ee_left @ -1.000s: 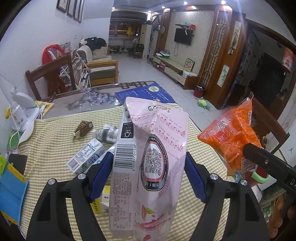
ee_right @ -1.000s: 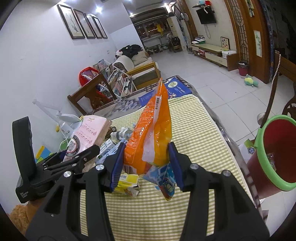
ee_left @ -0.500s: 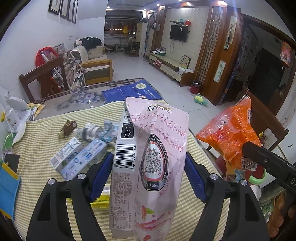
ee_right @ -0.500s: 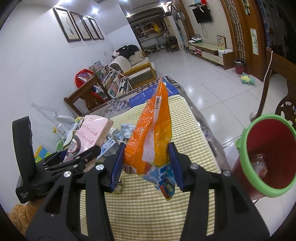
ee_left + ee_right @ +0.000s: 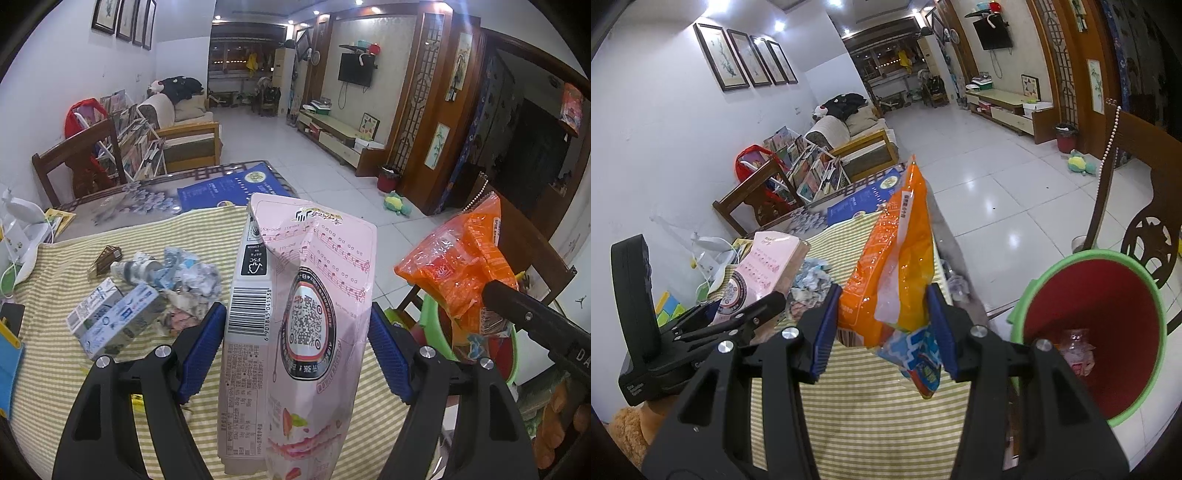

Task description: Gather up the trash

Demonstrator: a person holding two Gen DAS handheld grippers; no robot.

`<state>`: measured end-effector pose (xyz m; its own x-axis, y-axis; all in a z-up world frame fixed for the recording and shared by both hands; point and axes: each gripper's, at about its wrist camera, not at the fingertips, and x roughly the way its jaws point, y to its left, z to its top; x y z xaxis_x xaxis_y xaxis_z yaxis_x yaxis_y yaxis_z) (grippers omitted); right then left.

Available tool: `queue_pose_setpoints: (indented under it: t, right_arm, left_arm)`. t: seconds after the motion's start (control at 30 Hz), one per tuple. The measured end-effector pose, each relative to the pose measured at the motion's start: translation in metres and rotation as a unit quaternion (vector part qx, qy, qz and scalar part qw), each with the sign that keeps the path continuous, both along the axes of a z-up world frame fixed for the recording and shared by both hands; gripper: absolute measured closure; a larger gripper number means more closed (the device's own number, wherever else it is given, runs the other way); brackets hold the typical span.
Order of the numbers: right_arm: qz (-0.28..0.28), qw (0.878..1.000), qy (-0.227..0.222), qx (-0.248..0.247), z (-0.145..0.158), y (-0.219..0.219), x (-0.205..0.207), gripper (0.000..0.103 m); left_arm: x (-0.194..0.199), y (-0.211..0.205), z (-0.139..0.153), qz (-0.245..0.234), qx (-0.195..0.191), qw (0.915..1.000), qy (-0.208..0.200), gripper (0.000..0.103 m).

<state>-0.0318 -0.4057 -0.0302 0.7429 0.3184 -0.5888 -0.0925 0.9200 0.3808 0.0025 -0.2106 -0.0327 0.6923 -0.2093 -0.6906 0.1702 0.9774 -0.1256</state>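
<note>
Now both grippers carry trash. Left gripper (image 5: 297,354) is clamped on a pink carton (image 5: 295,321), upright at the left view's 6 o'clock; stiff, light, best held mid-body across its flat sides. Right gripper (image 5: 882,325) pinches an orange bag (image 5: 892,266), soft, crinkly, likely slippery; grip its bunched lower part. Bin (image 5: 1100,266) sits at 4 o'clock in the right view, beside the table (image 5: 857,398).

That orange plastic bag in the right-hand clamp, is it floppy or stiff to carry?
Probably floppy: the orange bag is crinkled thin film, creased where the right gripper pinches it. Likely light, since it stands up above the jaws without sagging. Its glossy surface may be slippery, and a blue wrapper dangles loosely below.
</note>
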Motion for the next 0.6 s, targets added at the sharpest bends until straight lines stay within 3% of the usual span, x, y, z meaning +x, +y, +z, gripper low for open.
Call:
queue_pose_setpoints:
  t: [0.3,0.6]
  right_arm:
    - [-0.022,1.0,0.003,0.016,-0.008,-0.05,-0.006,0.057]
    - [-0.08,0.996,0.02,0.023,-0.023,-0.118,-0.025,0.057]
  left_arm:
    - [0.0,-0.049,0.004,-0.014,0.004,0.9999,0.004,0.03]
    - [0.008,-0.118,-0.005,-0.075,0.0,0.9969,0.022,0.03]
